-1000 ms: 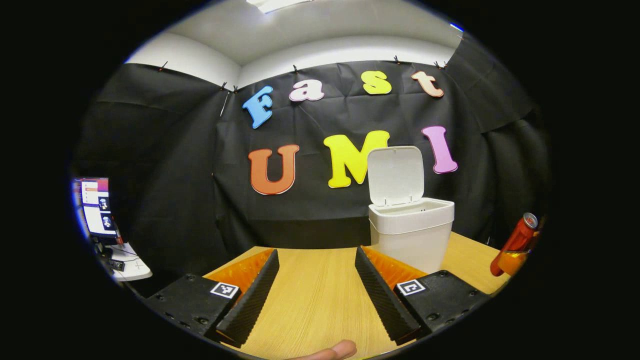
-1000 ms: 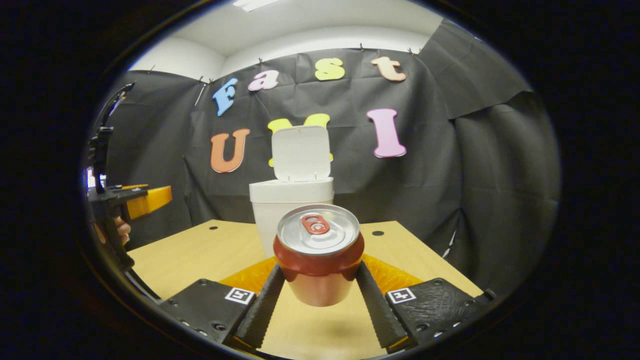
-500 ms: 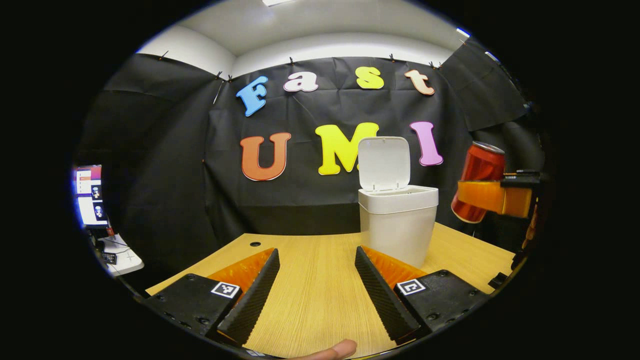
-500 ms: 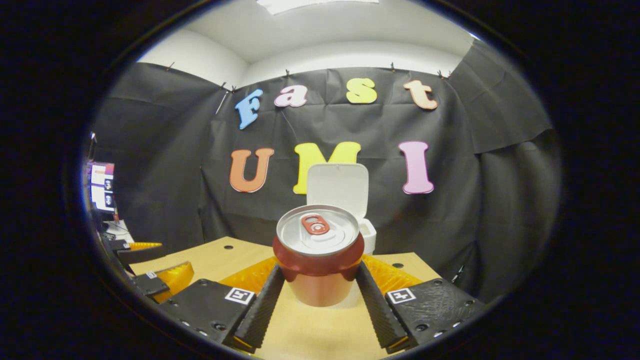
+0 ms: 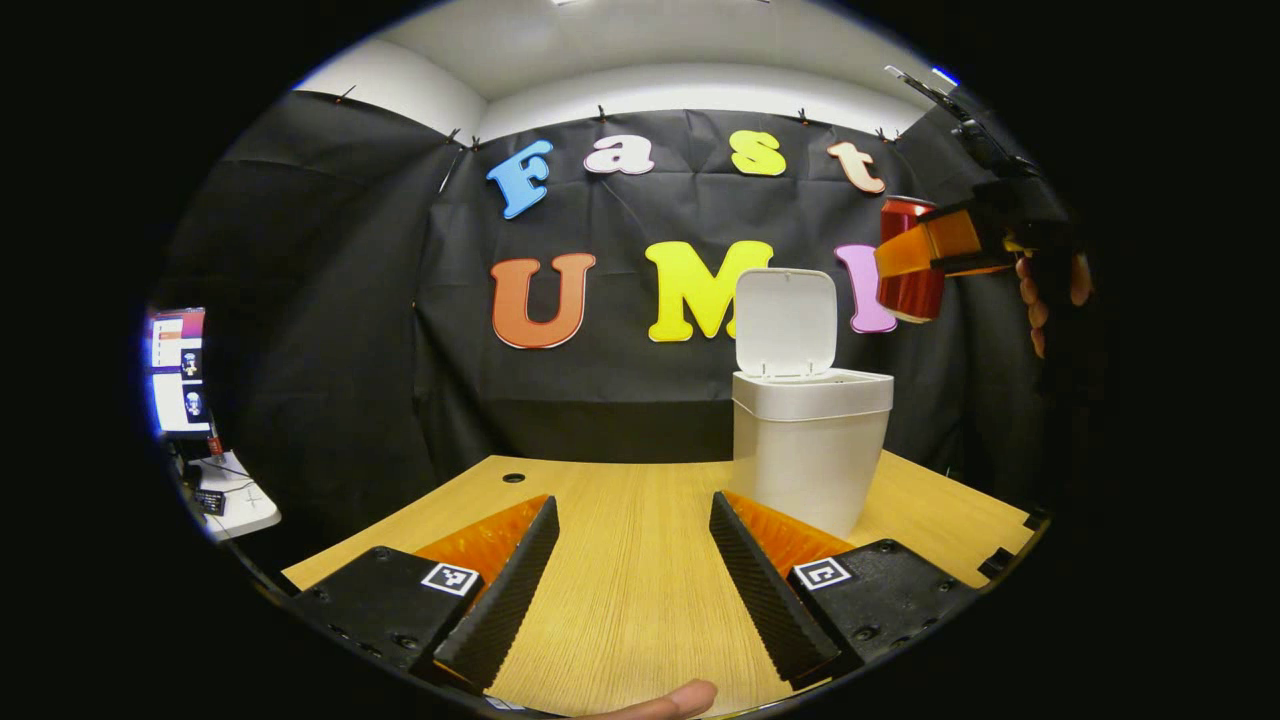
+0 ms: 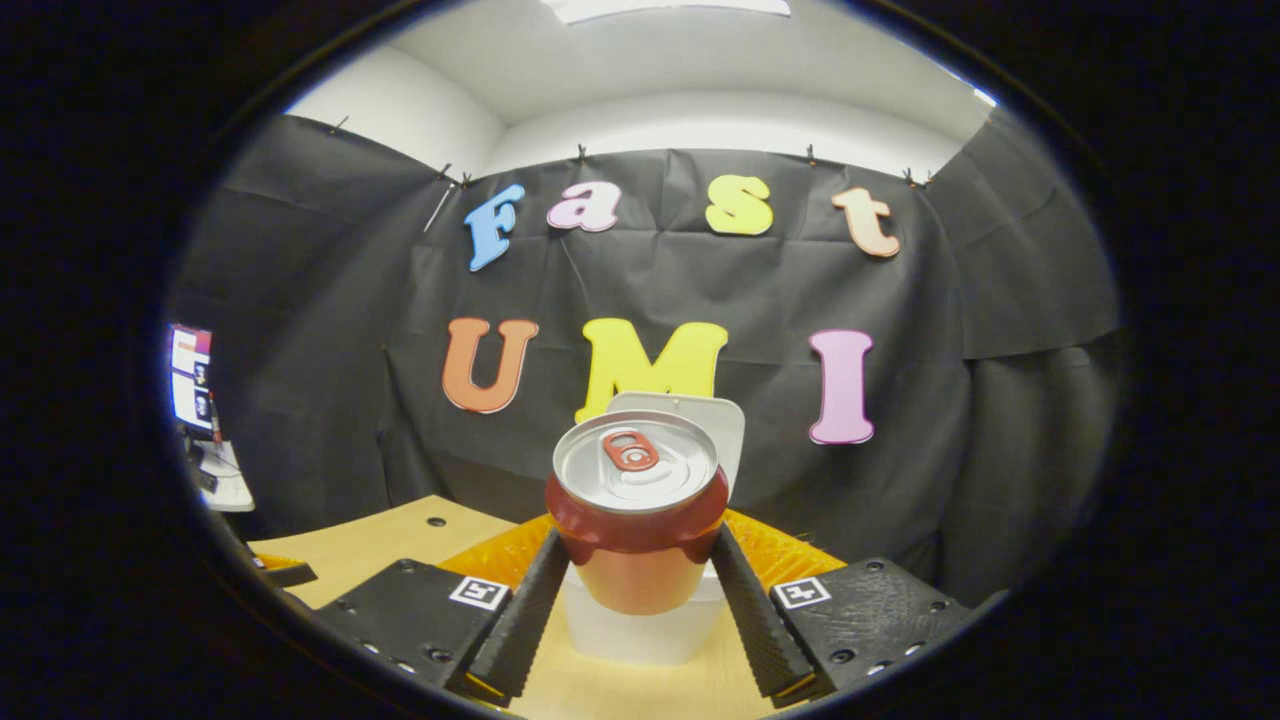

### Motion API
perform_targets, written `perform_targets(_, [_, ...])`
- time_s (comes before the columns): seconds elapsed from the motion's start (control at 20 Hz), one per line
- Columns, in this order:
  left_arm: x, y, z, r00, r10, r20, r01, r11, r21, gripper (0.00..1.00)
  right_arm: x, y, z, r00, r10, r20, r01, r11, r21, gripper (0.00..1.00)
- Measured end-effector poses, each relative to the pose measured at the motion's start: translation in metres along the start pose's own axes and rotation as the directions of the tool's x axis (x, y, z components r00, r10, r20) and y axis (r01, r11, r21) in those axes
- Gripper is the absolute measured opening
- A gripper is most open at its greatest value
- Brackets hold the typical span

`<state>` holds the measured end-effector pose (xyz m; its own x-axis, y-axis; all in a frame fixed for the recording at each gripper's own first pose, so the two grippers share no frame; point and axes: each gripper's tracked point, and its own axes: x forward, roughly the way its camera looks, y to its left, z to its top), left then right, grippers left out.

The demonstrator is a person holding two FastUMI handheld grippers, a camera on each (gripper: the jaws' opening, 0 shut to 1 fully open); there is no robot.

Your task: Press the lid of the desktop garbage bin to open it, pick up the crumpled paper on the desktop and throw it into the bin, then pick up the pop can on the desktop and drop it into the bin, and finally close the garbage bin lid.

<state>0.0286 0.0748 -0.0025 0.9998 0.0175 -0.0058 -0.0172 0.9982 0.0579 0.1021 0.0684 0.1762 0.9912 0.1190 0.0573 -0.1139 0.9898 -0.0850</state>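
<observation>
A white garbage bin [image 5: 812, 450] stands on the wooden desk [image 5: 630, 560] with its lid [image 5: 786, 322] raised upright. My left gripper [image 5: 632, 570] is open and low over the desk, left of the bin, nothing between its fingers. High to the right of the lid, my right gripper [image 5: 925, 250] holds a red pop can [image 5: 908, 290] in the air. In the right gripper view my right gripper [image 6: 638, 590] is shut on the pop can [image 6: 636, 505], top towards the camera, with the bin [image 6: 640, 625] below and behind it and the lid [image 6: 715, 420] partly hidden.
A screen [image 5: 175, 370] and a small white side table [image 5: 235, 505] stand off to the left beyond the desk. The desk has a cable hole [image 5: 513, 478] near its back edge. A fingertip [image 5: 665, 700] shows at the bottom of the left gripper view.
My right gripper has carried the pop can up from desk height to above the bin's rim and closer over the bin. My left gripper has barely moved.
</observation>
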Motion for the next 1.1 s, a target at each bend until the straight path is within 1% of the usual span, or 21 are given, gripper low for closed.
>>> perform_targets(0.05, [0.001, -0.001, -0.001, 1.0, -0.008, -0.005, 0.008, 1.0, -0.014, 0.98, 0.007, -0.003, 0.006, 1.0, -0.001, -0.021, 0.001, 1.0, 0.005, 0.81])
perform_targets(0.2, [0.008, -0.007, -0.006, 0.999, -0.034, -0.016, 0.033, 0.998, -0.053, 0.98, 0.031, -0.013, 0.012, 0.997, -0.037, -0.074, 0.038, 0.999, 0.006, 0.81])
perform_targets(0.3, [0.009, -0.009, -0.01, 0.998, -0.049, -0.029, 0.047, 0.996, -0.075, 0.98, 0.051, -0.013, 0.014, 0.994, -0.04, -0.098, 0.041, 0.999, 0.0, 0.81])
perform_targets(0.4, [0.008, -0.015, -0.008, 0.997, -0.074, -0.027, 0.071, 0.995, -0.072, 0.98, 0.071, -0.015, 0.006, 0.989, -0.041, -0.142, 0.044, 0.999, 0.02, 0.81])
perform_targets(0.5, [0.008, -0.017, -0.007, 0.996, -0.09, -0.018, 0.089, 0.994, -0.06, 0.98, 0.093, -0.022, -0.003, 0.982, -0.07, -0.174, 0.069, 0.998, -0.013, 0.81])
perform_targets(0.6, [0.01, -0.013, -0.006, 0.996, -0.085, -0.007, 0.084, 0.995, -0.055, 0.98, 0.114, -0.02, -0.004, 0.982, -0.076, -0.171, 0.071, 0.997, -0.038, 0.81])
perform_targets(0.75, [0.013, -0.011, -0.008, 0.997, -0.08, -0.008, 0.079, 0.995, -0.053, 0.98, 0.141, -0.012, -0.014, 0.98, -0.055, -0.19, 0.061, 0.998, 0.027, 0.81])
perform_targets(0.85, [0.013, -0.01, -0.009, 0.997, -0.082, -0.015, 0.081, 0.995, -0.063, 0.98, 0.158, -0.011, -0.024, 0.977, -0.057, -0.206, 0.066, 0.997, 0.036, 0.81])
perform_targets(0.9, [0.011, -0.008, -0.009, 0.997, -0.08, -0.014, 0.079, 0.995, -0.061, 0.98, 0.166, -0.009, -0.031, 0.975, -0.053, -0.216, 0.06, 0.998, 0.028, 0.81])
perform_targets(1.0, [0.011, -0.006, -0.005, 0.997, -0.072, -0.006, 0.072, 0.996, -0.044, 0.98, 0.181, -0.009, -0.045, 0.97, -0.066, -0.235, 0.066, 0.998, -0.007, 0.8])
perform_targets(1.1, [0.009, -0.005, -0.003, 0.997, -0.071, 0.005, 0.071, 0.997, -0.029, 0.98, 0.192, -0.014, -0.059, 0.963, -0.082, -0.256, 0.08, 0.997, -0.015, 0.81])
